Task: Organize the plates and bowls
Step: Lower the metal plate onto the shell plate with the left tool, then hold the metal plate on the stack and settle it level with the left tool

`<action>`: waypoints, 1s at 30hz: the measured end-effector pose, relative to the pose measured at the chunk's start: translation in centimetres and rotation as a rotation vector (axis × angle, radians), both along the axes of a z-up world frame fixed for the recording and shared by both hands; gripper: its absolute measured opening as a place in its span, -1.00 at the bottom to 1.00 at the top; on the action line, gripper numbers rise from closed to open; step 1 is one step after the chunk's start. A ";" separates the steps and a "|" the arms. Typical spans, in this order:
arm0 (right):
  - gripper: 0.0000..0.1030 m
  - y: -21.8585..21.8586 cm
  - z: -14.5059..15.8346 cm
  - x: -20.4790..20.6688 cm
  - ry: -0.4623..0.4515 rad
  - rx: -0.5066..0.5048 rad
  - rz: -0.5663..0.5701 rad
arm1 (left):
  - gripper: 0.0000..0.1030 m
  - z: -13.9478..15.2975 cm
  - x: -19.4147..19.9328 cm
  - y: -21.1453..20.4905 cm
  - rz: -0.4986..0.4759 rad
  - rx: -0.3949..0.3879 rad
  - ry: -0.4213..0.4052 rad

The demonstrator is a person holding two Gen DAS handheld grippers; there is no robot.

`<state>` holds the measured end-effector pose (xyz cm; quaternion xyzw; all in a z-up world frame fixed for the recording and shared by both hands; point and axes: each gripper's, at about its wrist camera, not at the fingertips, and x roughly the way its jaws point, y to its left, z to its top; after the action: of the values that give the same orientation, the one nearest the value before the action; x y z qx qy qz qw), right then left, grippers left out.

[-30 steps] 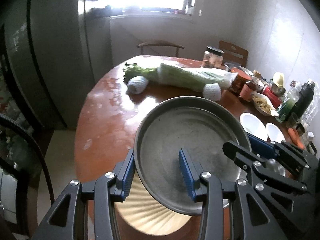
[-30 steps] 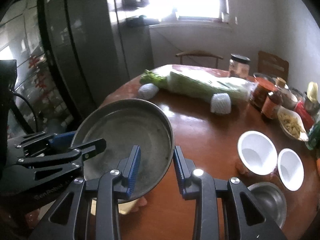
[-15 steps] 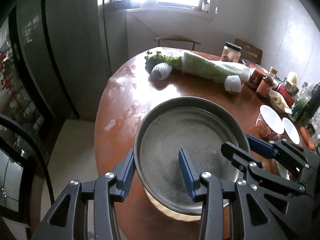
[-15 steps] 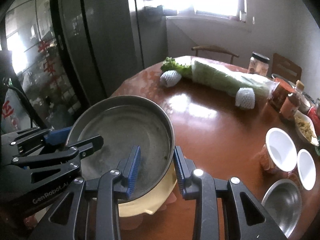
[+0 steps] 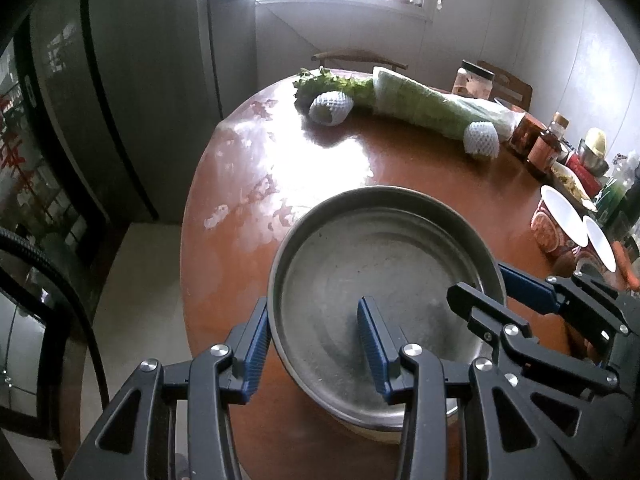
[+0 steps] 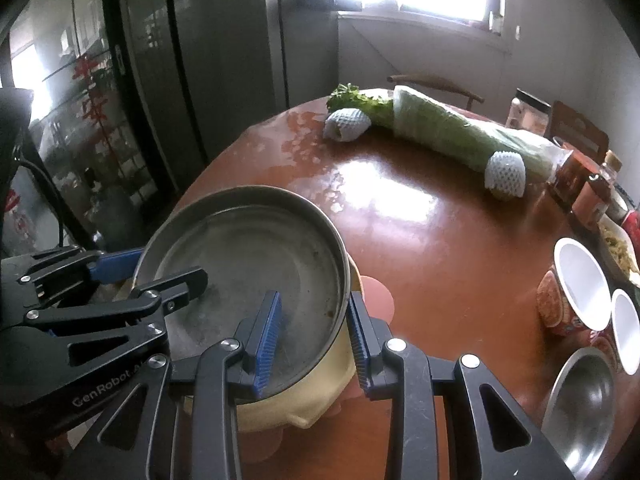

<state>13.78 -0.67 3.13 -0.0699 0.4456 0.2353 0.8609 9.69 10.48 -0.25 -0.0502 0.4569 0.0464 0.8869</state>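
Since a second ago both cameras look down from higher on the round table (image 5: 248,184), and the yellow dish (image 6: 320,384) under the steel pan (image 5: 380,272) is now mostly hidden in my left view, showing only as a pale sliver at the pan's near edge.

Left gripper (image 5: 316,344): jaws at medium width, straddling the near-left rim of the pan, one finger outside the wall, one inside on the pan floor. I cannot tell whether the pads actually pinch the wall or merely bracket it. Right gripper (image 6: 314,340): same arrangement on the pan's right rim, inner pad over the floor, outer pad beside the wall and just above the yellow dish; contact likewise unclear.

Position of the work: pan directly ahead of and between both grippers, sitting nested on or just above the yellow dish, near the table edge closest to me. Two white bowls (image 6: 580,284) and a steel bowl (image 6: 580,400) lie well off to my right gripper's right.

Risks, as I judge them:
- Thin, slick steel wall; a light or uneven pinch lets the pan slide off the pads and tip.
- If one gripper rises faster than the other, the pan tilts and clatters onto the yellow dish.
- Outer right pad may catch the yellow dish's rim and drag it toward the table edge.
- Pink item (image 6: 376,296) just beyond my right gripper could be nudged.
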 end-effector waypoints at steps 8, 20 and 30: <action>-0.33 0.5 -0.8 -0.2 0.008 -0.017 0.020 | -0.15 -1.1 0.1 0.2 0.000 0.007 0.023; -0.33 0.5 -1.8 -0.6 0.014 -0.040 0.024 | -0.15 -1.6 -0.4 -0.5 -0.022 0.050 0.022; -0.33 0.5 -1.8 -0.9 0.009 -0.041 0.028 | -0.09 -1.6 -0.7 -0.2 -0.027 0.042 0.019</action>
<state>12.90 -0.12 1.33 -0.0928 0.4534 0.2386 0.8538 9.01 10.29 -1.80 -0.0248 0.4650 0.0446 0.8838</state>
